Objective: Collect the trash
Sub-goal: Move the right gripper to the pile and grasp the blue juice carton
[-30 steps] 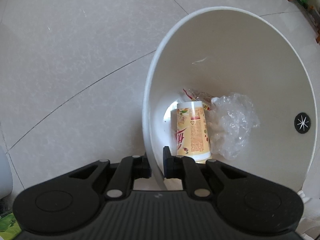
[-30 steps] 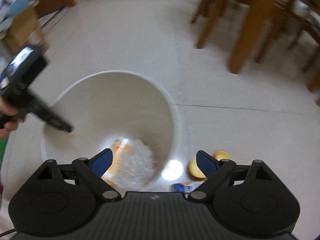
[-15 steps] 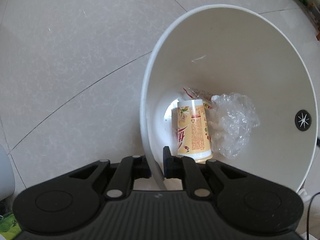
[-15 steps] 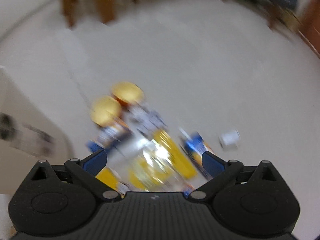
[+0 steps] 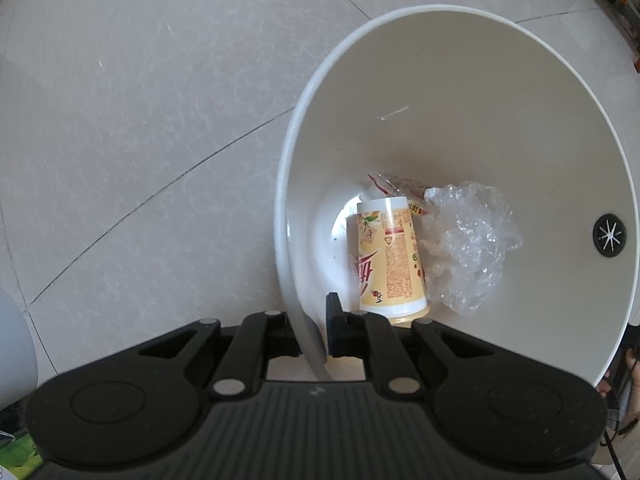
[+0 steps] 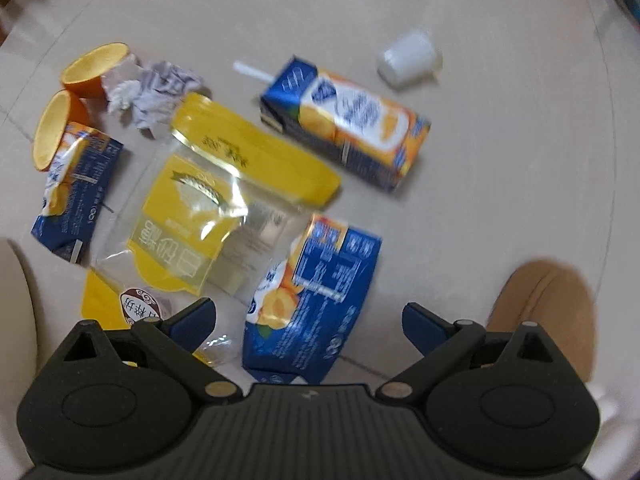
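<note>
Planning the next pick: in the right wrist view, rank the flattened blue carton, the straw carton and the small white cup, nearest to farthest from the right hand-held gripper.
1. Flattened blue carton, between the open fingers.
2. Straw carton, ahead, centre.
3. White cup, farthest, ahead right.

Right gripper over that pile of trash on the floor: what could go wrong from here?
The open right gripper hovers over the nearest blue carton, which overlaps the yellow pouch; closing may catch both or let the slick film slip. The left gripper pinches only the white bin rim, so the bin could twist or drop, spilling the cup.
</note>
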`<action>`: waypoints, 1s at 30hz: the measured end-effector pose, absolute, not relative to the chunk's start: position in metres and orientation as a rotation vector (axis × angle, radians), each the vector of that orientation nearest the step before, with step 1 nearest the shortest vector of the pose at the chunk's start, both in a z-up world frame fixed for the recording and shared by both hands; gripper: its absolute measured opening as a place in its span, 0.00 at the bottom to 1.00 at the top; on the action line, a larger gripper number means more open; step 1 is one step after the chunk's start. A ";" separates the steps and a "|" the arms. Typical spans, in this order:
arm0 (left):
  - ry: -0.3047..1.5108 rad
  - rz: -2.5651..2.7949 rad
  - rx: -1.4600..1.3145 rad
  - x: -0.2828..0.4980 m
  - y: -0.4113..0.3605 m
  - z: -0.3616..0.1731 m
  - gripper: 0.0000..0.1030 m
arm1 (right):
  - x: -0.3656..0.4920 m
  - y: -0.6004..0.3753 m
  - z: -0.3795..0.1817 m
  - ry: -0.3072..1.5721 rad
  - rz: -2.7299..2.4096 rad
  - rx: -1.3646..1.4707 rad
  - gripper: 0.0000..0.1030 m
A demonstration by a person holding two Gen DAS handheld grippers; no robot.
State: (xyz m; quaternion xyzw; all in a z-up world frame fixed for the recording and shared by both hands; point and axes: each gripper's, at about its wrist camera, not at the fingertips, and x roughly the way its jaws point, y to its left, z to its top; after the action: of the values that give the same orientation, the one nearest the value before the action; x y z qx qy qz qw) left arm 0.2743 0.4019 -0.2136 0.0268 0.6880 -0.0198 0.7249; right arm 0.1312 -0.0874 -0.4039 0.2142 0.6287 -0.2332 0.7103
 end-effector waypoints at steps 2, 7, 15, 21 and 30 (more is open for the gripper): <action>1.519 -0.044 0.060 0.274 0.402 -0.214 0.08 | 0.131 -0.086 -0.412 1.398 -0.523 0.494 0.98; 1.516 -0.043 0.064 0.274 0.401 -0.213 0.08 | 0.131 -0.082 -0.429 1.429 -0.538 0.473 0.95; 1.516 -0.042 0.061 0.274 0.401 -0.213 0.08 | 0.120 -0.093 -0.439 1.442 -0.596 0.493 0.89; 1.518 -0.041 0.064 0.275 0.401 -0.214 0.08 | 0.132 -0.095 -0.444 1.450 -0.602 0.493 0.75; 1.518 -0.042 0.066 0.275 0.401 -0.213 0.08 | 0.133 -0.093 -0.439 1.487 -0.644 0.443 0.68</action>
State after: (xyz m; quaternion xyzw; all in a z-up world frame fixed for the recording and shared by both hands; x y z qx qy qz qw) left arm 0.2750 0.4011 -0.2131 0.0299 0.6880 -0.0191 0.7248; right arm 0.1330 -0.0926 -0.4389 0.1963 0.6592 -0.2853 0.6675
